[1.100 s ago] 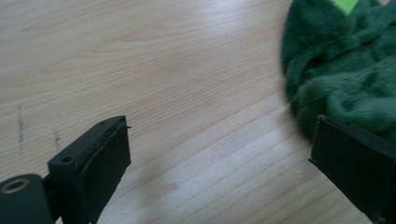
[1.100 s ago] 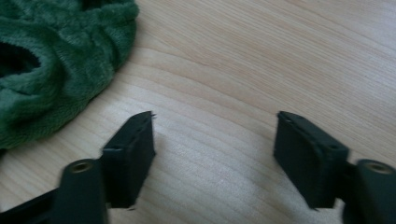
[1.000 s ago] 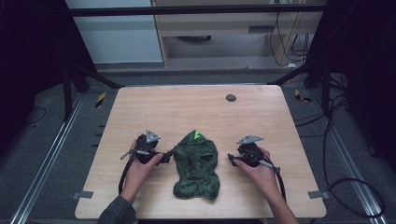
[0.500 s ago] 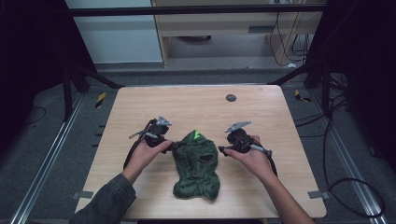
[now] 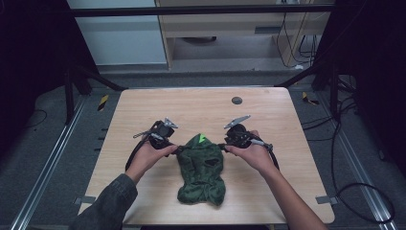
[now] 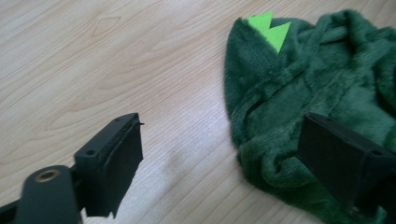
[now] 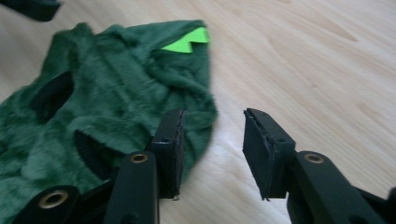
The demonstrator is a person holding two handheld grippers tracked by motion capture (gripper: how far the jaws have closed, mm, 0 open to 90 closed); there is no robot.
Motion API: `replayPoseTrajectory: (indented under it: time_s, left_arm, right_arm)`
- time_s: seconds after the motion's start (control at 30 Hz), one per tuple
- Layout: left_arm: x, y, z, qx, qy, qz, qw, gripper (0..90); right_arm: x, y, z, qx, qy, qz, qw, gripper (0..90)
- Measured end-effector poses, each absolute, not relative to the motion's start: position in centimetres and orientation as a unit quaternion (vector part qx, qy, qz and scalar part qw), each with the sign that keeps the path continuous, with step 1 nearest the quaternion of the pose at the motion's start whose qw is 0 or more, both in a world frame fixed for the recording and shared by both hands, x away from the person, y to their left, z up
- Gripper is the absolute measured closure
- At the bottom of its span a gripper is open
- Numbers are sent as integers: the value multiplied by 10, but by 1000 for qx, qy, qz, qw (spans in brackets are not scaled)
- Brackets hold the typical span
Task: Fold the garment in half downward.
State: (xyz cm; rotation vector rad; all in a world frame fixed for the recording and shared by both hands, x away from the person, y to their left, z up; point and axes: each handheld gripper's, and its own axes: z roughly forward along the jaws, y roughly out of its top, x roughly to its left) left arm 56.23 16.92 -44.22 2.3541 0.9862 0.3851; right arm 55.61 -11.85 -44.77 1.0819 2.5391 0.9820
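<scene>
While both grippers flank the green plush garment (image 5: 201,168), which lies near the front middle of the wooden table (image 5: 143,103) with its bright green spikes (image 5: 203,138) pointing to twelve o'clock, neither has a hold on it yet. The left gripper (image 5: 179,150) sits at the garment's nine o'clock edge; its jaws have just been narrowing a little but stand wide apart, one over bare wood and the other over the fleece in the left gripper view (image 6: 219,154), pinching nothing. The right gripper (image 5: 221,145) sits at the three o'clock edge; its jaws have just been closing noticeably, yet the right gripper view (image 7: 212,154) shows a gap of bare table between them, with the near jaw resting against the hem and no cloth caught. The likely risk is that the right jaws close on air just beside the hem, or that either jaw nips only a thin tuft of pile, so the garment slips free or lifts lopsided. Another risk is dragging the cloth sideways and bunching it. Both hands come from six o'clock, forearms angled inward, grippers held low and pointing toward each other across the garment.
</scene>
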Motion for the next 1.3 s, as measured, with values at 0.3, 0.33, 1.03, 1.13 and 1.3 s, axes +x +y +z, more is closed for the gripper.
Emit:
replayPoseTrajectory:
  time_s: [0.3,0.33,1.03,1.13,1.3]
  left_arm:
    - [571,173,-455,879,367,111,284,273]
    - [571,173,-455,879,367,111,284,291]
    - [576,165,-472,898,355,63,253,358]
    - [576,163,-474,900,353,57,249,401]
    - [575,163,-475,901,350,48,253,497]
  right_arm:
    - [571,-107,-460,365,865,336,78,679]
    - [571,-107,-460,365,865,336,78,679]
    - [580,-91,-476,376,881,282,54,514]
    - [576,-88,-479,373,886,273,50,555]
    - [574,-86,-479,368,887,274,51,618]
